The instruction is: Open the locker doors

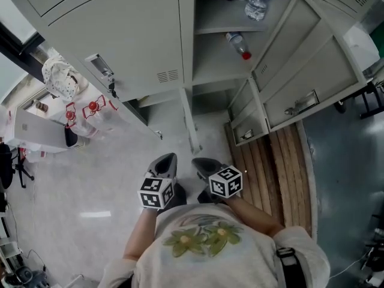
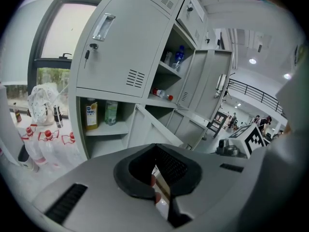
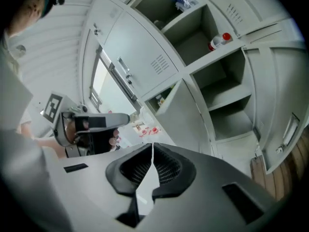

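The grey locker bank [image 1: 186, 71] stands ahead of me. Its upper left door [image 1: 120, 35] is closed, with a handle [image 2: 103, 26] and a key [image 2: 88, 54] in its lock. The right-hand doors [image 1: 312, 83] hang wide open, and the lower left compartment [image 2: 104, 129] is open too. Both grippers are held close to the person's body, well back from the lockers. The left gripper [image 1: 170, 158] [image 2: 155, 149] is shut and empty. Beside it, the right gripper [image 1: 201, 162] [image 3: 152, 146] is also shut, with nothing between its jaws.
A red-capped bottle [image 1: 239, 45] lies on the middle shelf and a water bottle [image 1: 257, 5] stands above it. Yellow and green bottles [image 2: 91, 113] stand in the lower left compartment. A wooden pallet [image 1: 282, 173] lies at the right, and packs of bottles [image 1: 90, 110] sit at the left.
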Demonstrator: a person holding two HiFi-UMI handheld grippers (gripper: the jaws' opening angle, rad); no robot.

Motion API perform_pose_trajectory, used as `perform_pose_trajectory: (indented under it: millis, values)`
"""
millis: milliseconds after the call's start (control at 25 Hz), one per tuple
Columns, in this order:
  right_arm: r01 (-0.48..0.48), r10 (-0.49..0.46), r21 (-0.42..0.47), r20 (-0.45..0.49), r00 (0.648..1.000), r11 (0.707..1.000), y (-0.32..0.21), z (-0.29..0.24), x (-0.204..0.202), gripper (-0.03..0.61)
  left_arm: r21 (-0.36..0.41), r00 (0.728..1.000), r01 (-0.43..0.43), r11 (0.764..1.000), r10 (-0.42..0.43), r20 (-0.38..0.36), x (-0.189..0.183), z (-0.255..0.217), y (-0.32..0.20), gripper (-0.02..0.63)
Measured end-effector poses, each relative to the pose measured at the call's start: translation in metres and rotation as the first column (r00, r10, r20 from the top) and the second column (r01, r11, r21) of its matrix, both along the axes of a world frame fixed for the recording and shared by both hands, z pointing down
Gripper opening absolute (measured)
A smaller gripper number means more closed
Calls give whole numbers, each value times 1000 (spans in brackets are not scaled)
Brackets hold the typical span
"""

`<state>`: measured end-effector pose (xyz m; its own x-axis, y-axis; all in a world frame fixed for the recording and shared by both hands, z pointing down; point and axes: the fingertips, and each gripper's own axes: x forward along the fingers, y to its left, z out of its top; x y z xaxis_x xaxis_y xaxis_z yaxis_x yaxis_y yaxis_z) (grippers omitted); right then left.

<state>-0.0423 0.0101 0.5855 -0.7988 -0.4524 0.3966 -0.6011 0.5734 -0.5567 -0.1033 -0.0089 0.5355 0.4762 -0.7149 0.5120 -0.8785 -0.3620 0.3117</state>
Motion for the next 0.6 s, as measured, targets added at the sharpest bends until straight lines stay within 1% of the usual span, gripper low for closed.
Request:
perform_pose_trajectory:
  millis: [120,200,400,600]
  values:
    - [-11,8,50,62,998,999,-9,-35,-6,35,18,1000,-10,1000,10,15,-1,-7,-4,29]
    - [-16,9,85,87,996,996,-16,-55,-10,34,40,1000,-14,999,13,28,-3,-15,-10,29]
    - [-42,19,143,164,986,989,-25,-105,-19,31,91,1000,16,996,-17,12,-10,-37,-19,29]
    - [-46,2,223,193,981,974,-32,-140,-28,31,121,999,37,992,-37,4,-16,-50,-21,29]
